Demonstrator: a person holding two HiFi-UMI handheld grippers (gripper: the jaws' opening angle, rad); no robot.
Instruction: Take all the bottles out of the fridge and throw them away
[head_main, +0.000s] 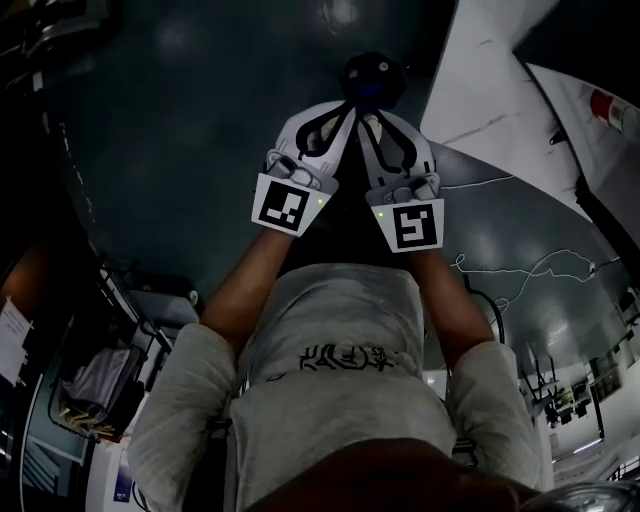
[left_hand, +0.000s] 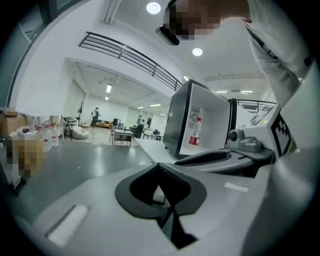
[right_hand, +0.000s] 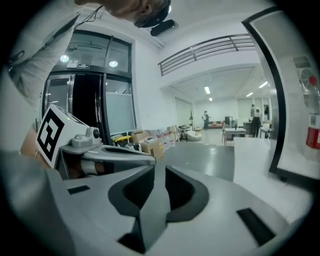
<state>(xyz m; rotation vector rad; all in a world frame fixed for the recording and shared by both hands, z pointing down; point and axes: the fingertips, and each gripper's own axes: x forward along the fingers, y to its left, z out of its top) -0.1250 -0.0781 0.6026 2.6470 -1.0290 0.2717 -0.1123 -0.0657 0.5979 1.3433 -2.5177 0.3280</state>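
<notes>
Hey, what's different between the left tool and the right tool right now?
The left tool has its jaws closed together, while the right tool has its jaws a narrow gap apart. In the head view, the left tool's marker cube shows a different black-and-white pattern from the right tool's marker cube. Shared: both are white, hold nothing, and are held up side by side in front of the person.

Open floor (left_hand: 85, 162) ahead and left; fridge (left_hand: 176, 125) close on the right
</notes>
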